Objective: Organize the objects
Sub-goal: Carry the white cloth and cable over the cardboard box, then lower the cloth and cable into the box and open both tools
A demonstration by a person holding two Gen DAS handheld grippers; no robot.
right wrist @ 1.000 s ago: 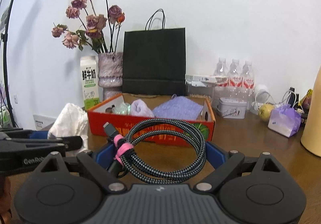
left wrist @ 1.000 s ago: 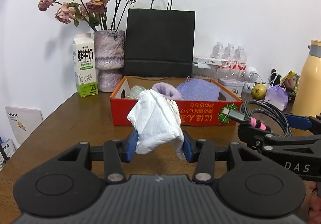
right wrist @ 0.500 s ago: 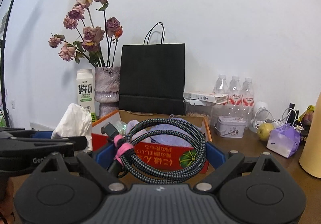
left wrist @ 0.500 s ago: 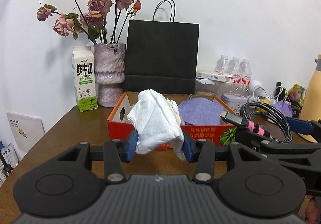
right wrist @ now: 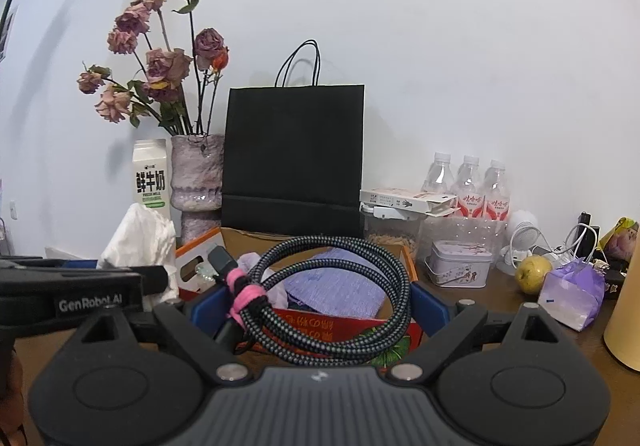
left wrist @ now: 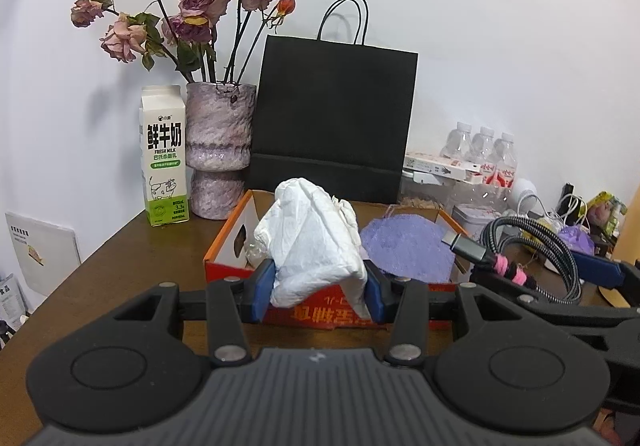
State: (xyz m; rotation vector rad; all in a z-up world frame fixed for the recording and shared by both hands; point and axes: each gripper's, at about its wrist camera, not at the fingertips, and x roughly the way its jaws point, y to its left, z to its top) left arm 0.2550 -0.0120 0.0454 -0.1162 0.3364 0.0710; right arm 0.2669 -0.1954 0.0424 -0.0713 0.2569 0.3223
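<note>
My left gripper (left wrist: 318, 292) is shut on a crumpled white tissue (left wrist: 316, 246) and holds it over the front edge of a red cardboard box (left wrist: 320, 316). My right gripper (right wrist: 320, 304) is shut on a coiled braided cable (right wrist: 332, 294) with a pink tie, also at the box's front edge (right wrist: 344, 326). A purple cloth (left wrist: 408, 250) lies inside the box. The tissue also shows at the left of the right wrist view (right wrist: 140, 242), and the cable at the right of the left wrist view (left wrist: 532, 254).
A black paper bag (left wrist: 332, 118), a vase of dried roses (left wrist: 220, 142) and a milk carton (left wrist: 164, 154) stand behind the box. Water bottles (right wrist: 468, 186), a tin (right wrist: 460, 268), a pear (right wrist: 532, 274), a purple pouch (right wrist: 572, 294) and a yellow flask (right wrist: 626, 310) crowd the right.
Both grippers have moved forward toward the box and risen a little, keeping their loads. The box now lies just under the fingertips.
</note>
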